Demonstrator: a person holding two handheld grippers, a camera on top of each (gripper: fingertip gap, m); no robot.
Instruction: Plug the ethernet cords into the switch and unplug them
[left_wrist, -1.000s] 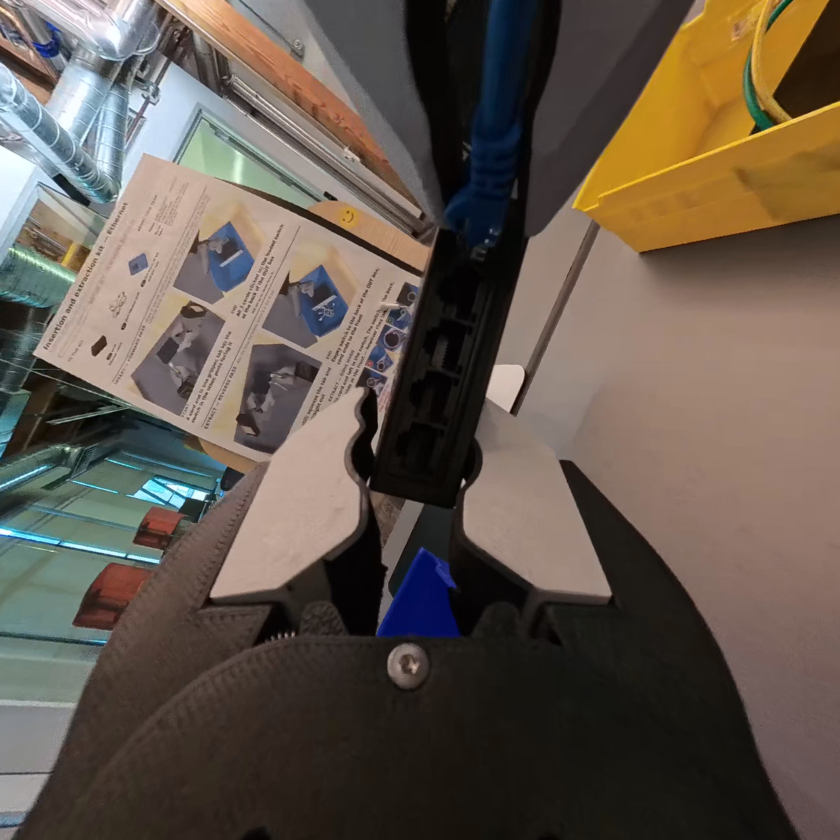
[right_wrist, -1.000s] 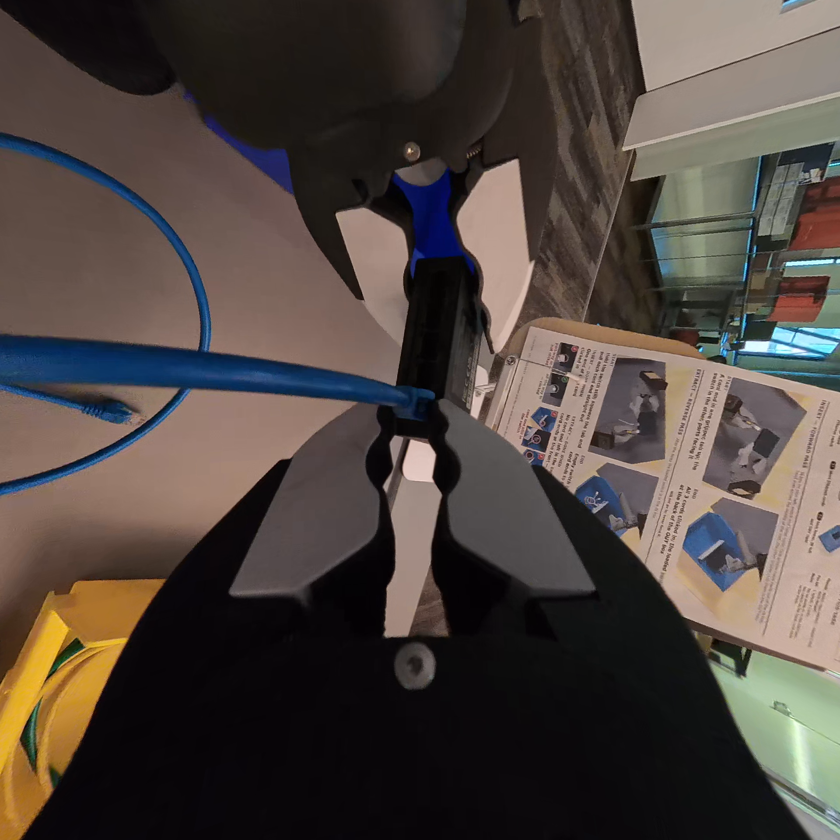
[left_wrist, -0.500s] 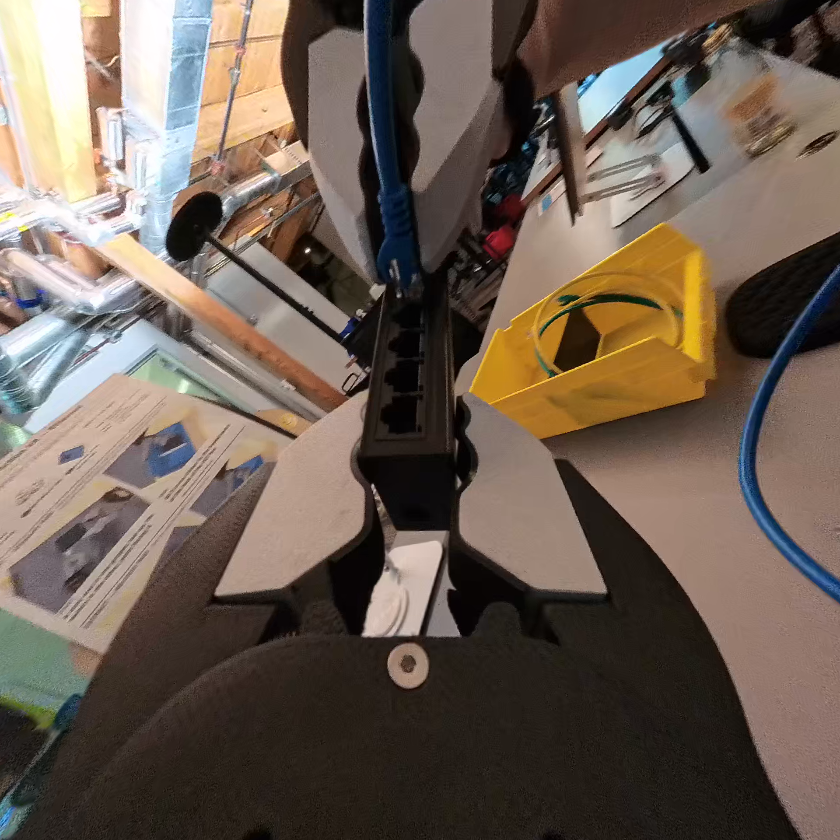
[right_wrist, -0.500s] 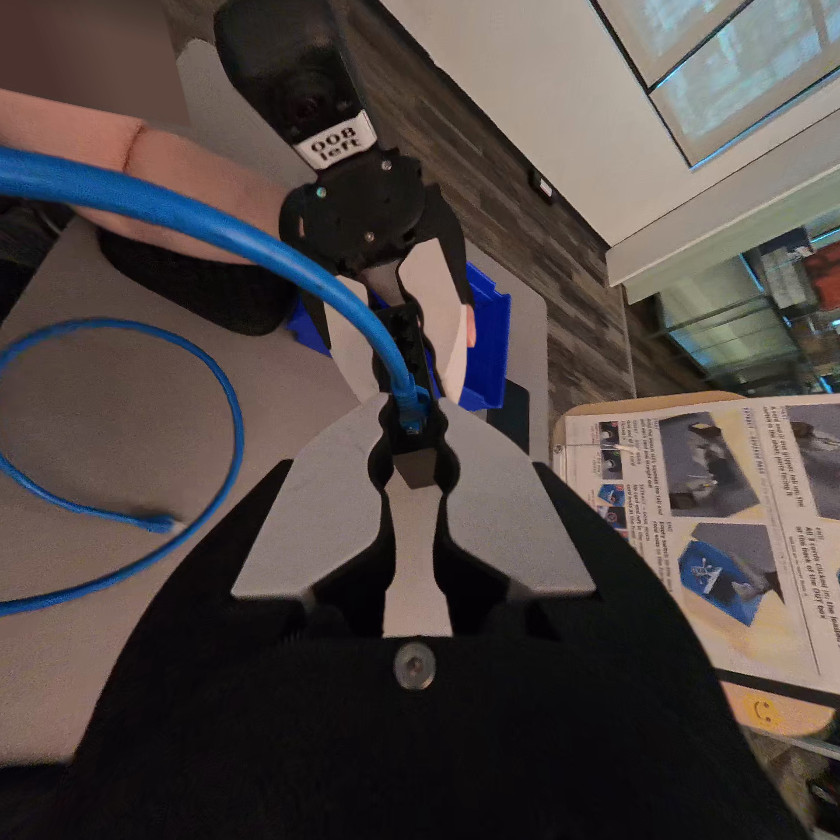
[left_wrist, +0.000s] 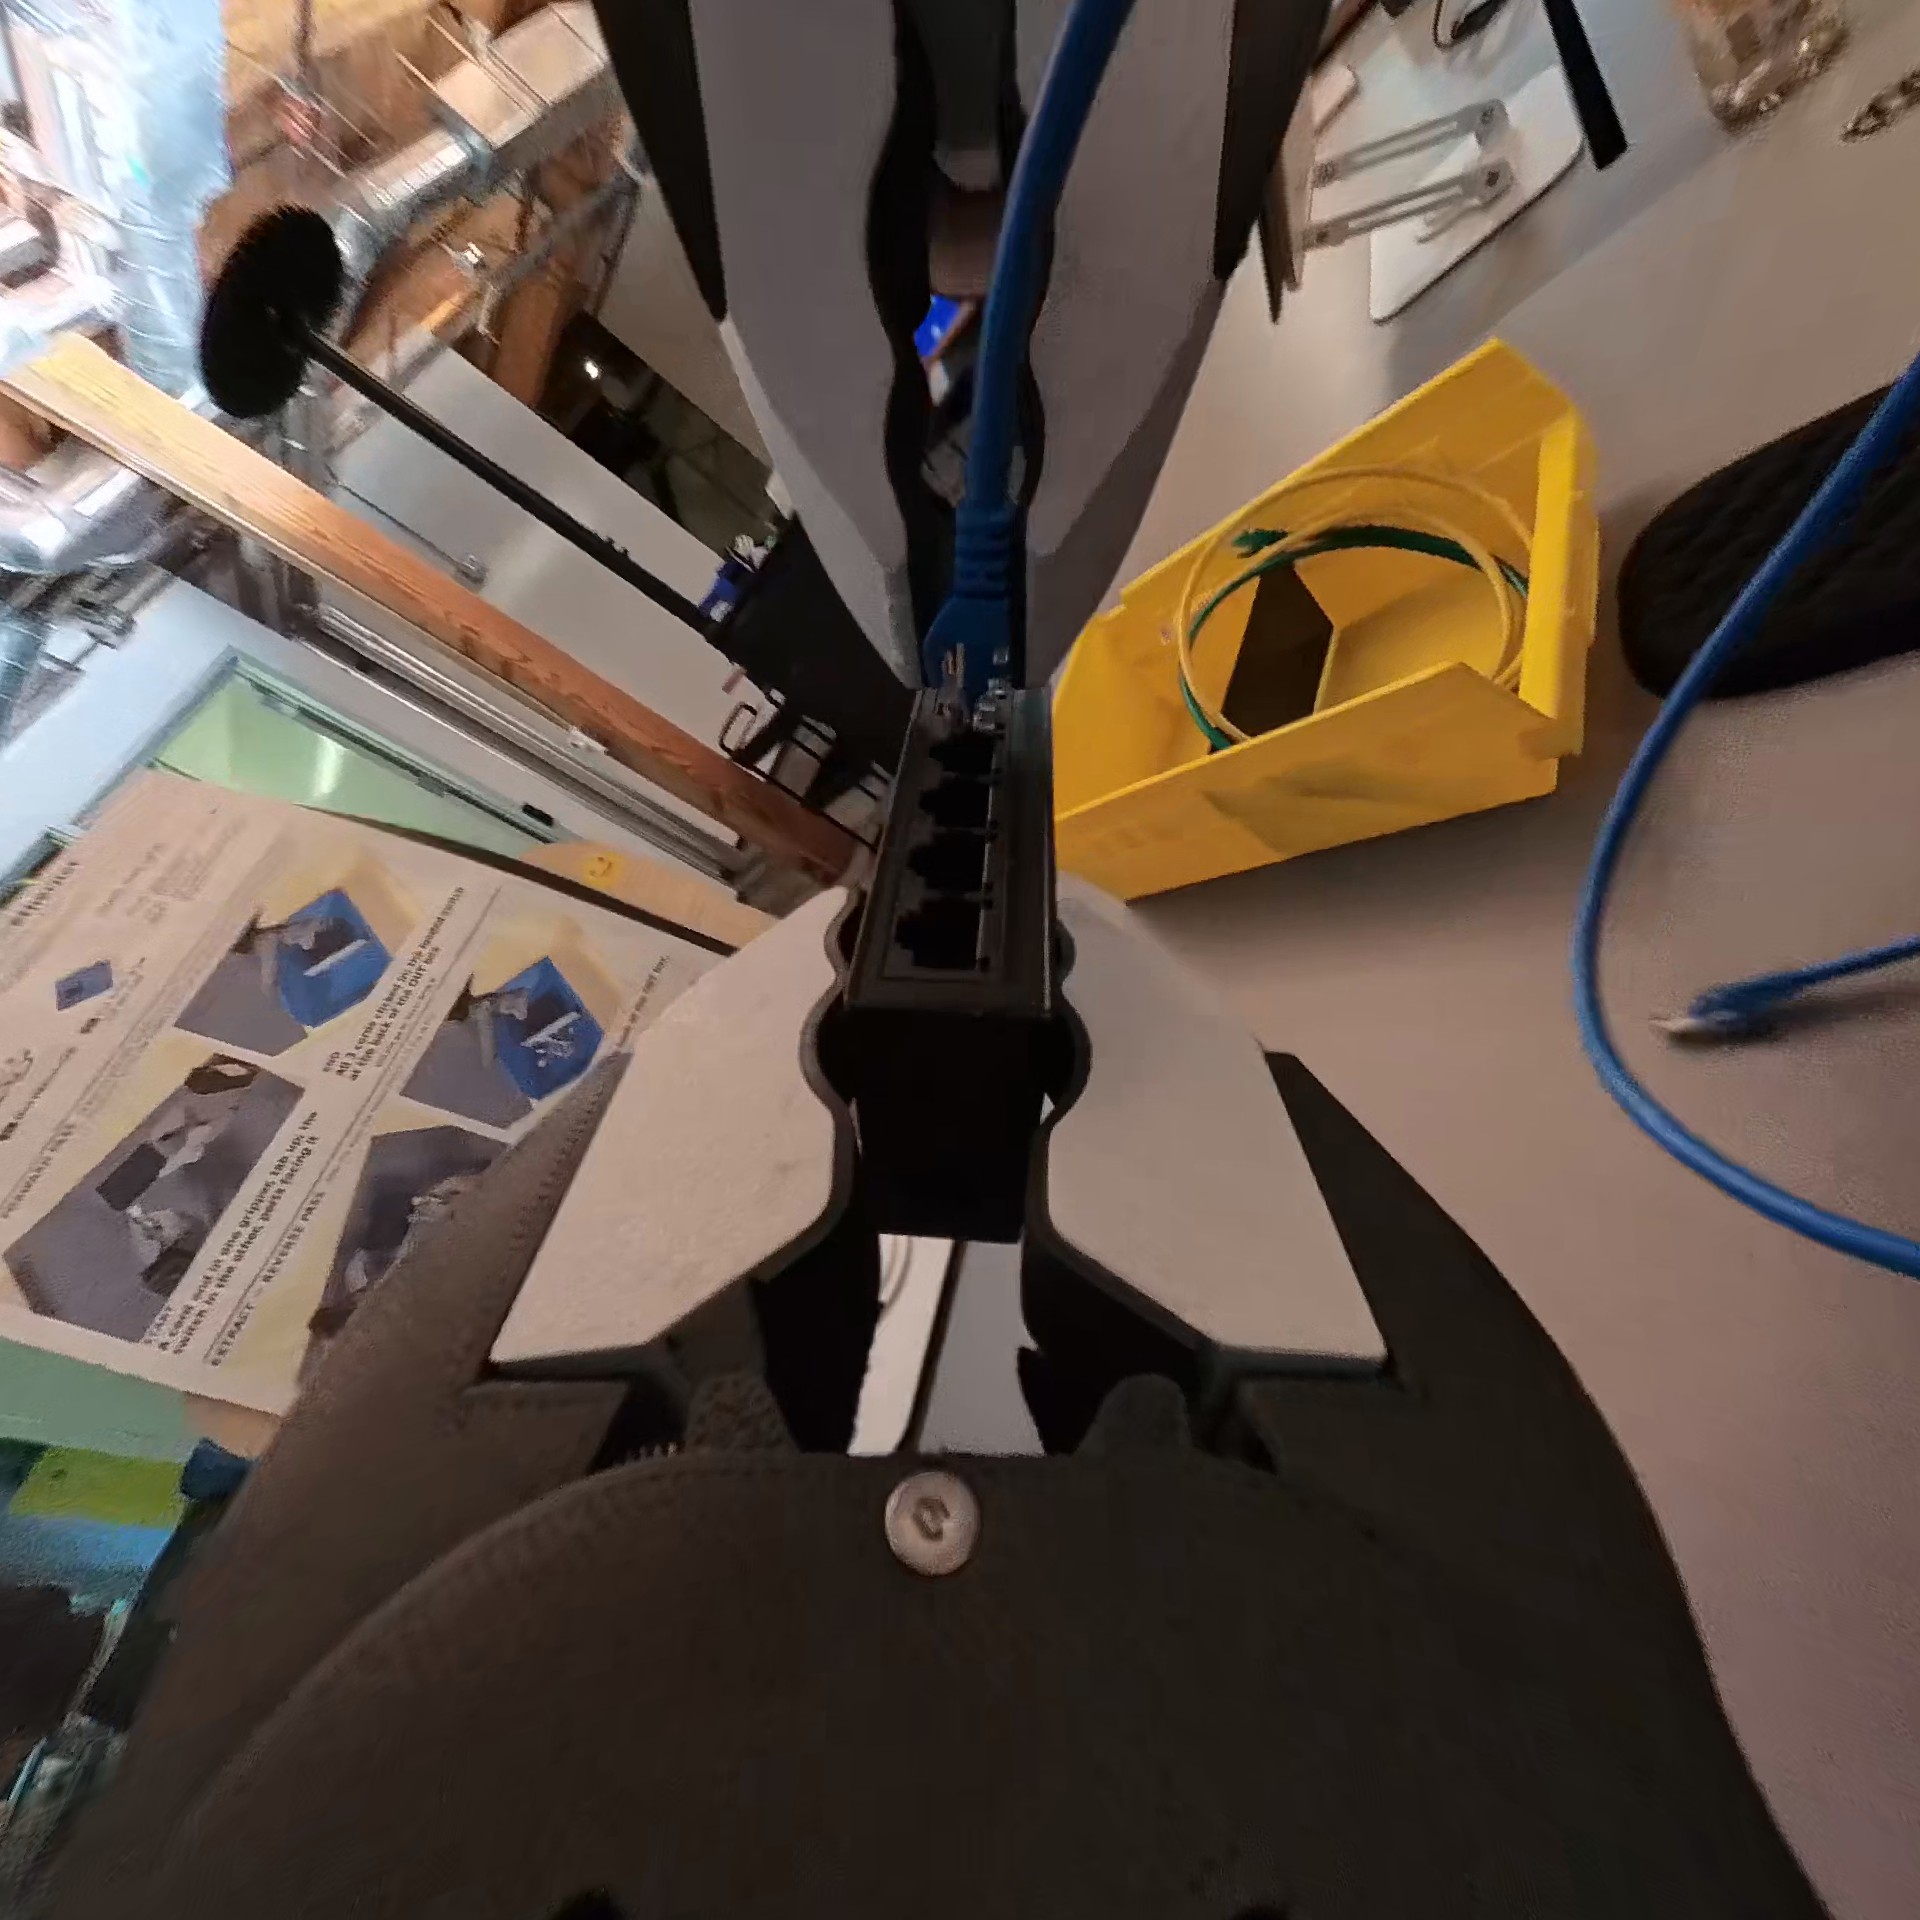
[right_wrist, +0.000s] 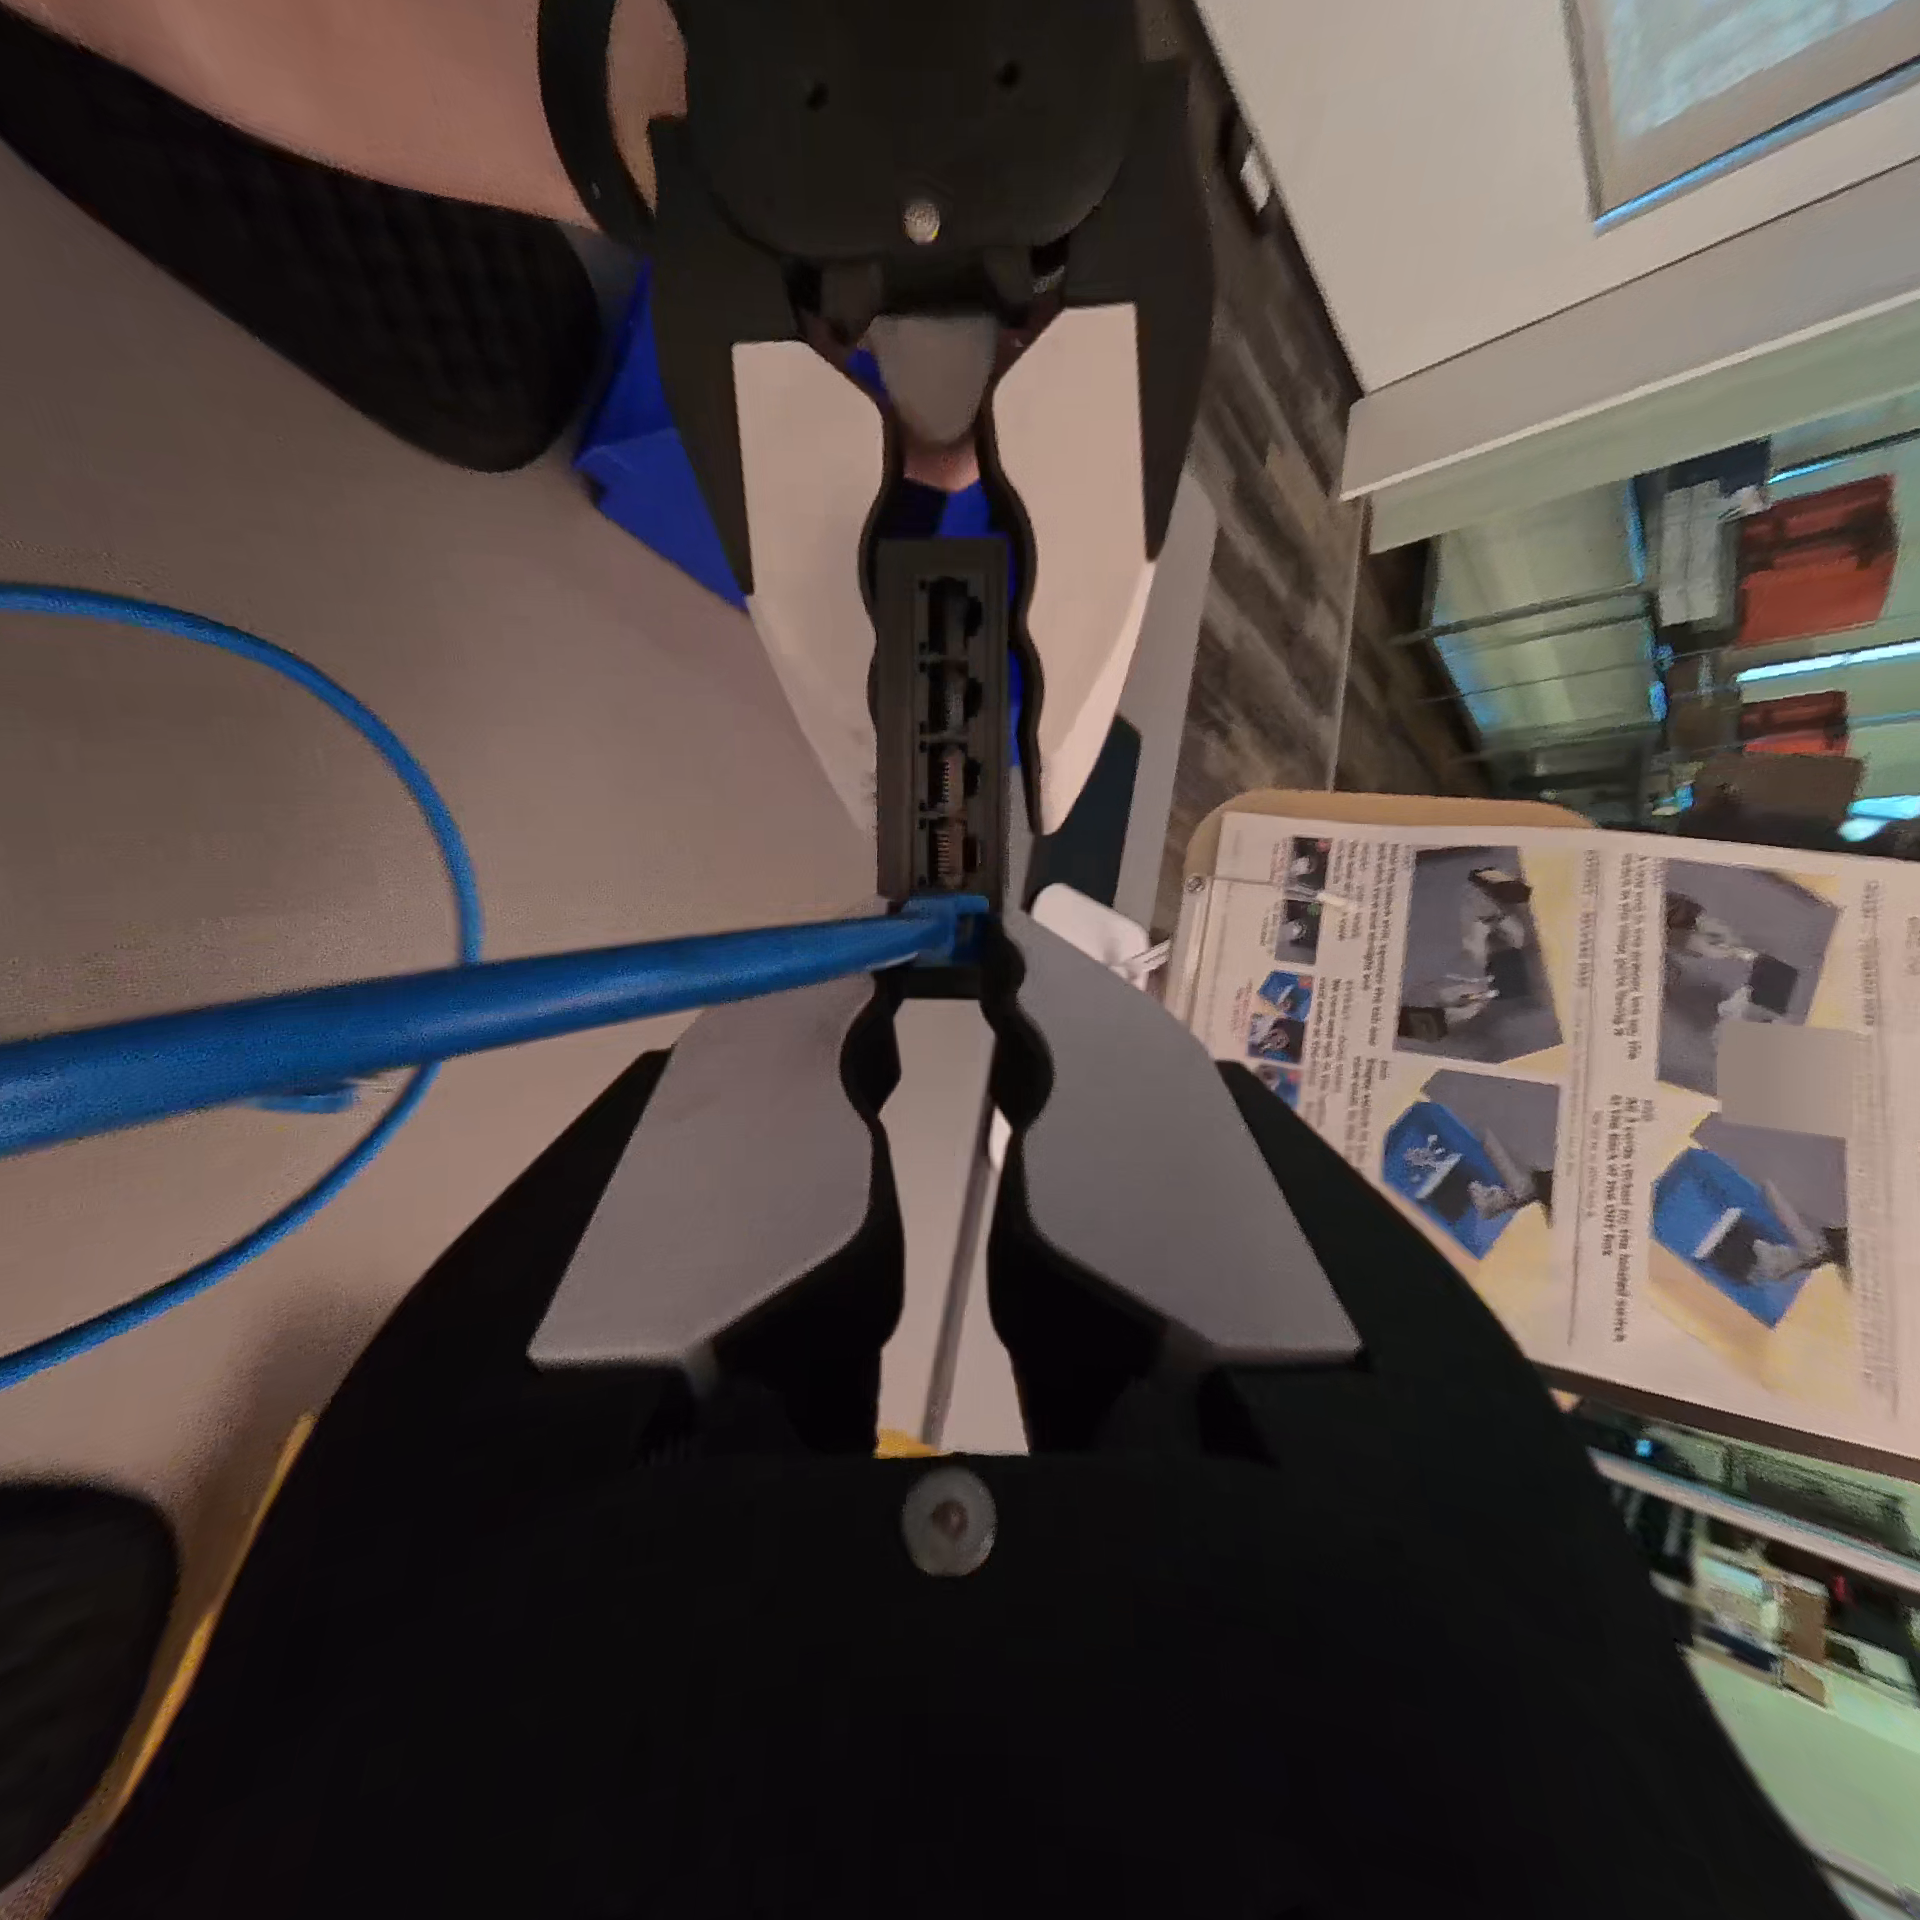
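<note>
We are seeing the left gripper (left_wrist: 948, 997) clamping the black switch (left_wrist: 951, 904) by its end, held above the grey surface (left_wrist: 1455, 1039); four ports are showing free. The right gripper (right_wrist: 940, 971) is pinching the plug of one blue ethernet cord (right_wrist: 416, 1023) at the switch's far port. A yellow bin (left_wrist: 1299, 790) holding a yellow and a green coiled cord is sitting just beyond, showing clearly only in the left wrist view. The right wrist view alone is catching a blue bin (right_wrist: 634, 457). An instruction sheet (right_wrist: 1558, 1070) is appearing in both.
</note>
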